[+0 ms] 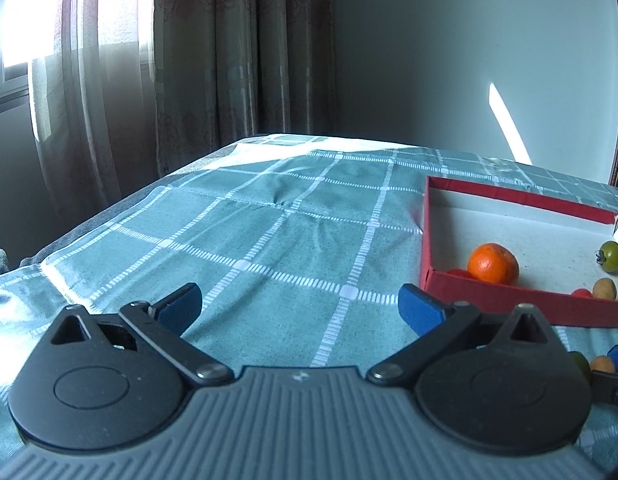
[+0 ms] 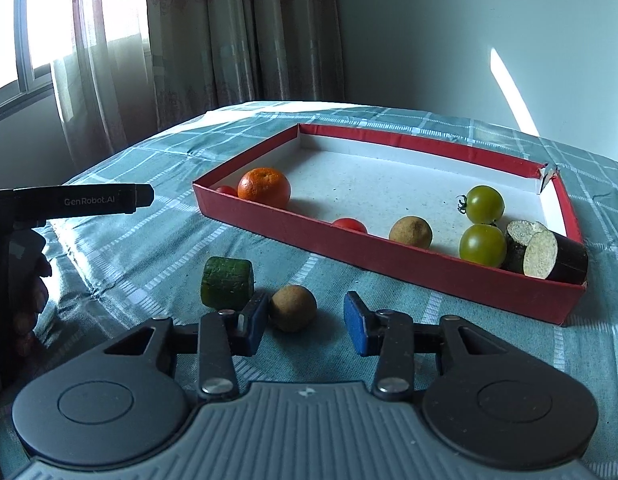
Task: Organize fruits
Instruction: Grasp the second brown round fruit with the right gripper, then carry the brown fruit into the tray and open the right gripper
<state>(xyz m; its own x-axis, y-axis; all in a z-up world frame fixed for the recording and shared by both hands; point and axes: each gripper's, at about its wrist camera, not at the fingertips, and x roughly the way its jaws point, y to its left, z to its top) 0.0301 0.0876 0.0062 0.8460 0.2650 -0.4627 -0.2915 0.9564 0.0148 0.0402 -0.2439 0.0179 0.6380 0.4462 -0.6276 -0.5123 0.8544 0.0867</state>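
The right tool (image 2: 305, 322) has its blue-padded jaws part open around a round brown fruit (image 2: 292, 307), probably a longan, which sits on the checked teal cloth (image 2: 149, 256) of the surface close against the left pad with a clear gap to the right one, so nothing is gripped. Just left of that pad stands one green cut chunk (image 2: 228, 282), rough-skinned with flat ends, also on the cloth. Beyond lies one shallow red box (image 2: 389, 258) with a white floor, holding eight pieces: one orange mandarin (image 2: 264, 188) in the near left corner, two small red tomatoes, one (image 2: 226, 190) tucked behind the mandarin and one (image 2: 349, 225) at the near wall, one more brown fruit (image 2: 410, 232), two green tomatoes (image 2: 482, 245), the rear one with its stem still on, and two dark-skinned cut cylinders (image 2: 549, 256) with pale speckled faces in the right corner. The left tool (image 1: 300, 305) hangs with jaws spread wide and empty over bare cloth, just left of the box (image 1: 509, 300); in the right wrist view its black body (image 2: 89, 201) shows at the left edge.
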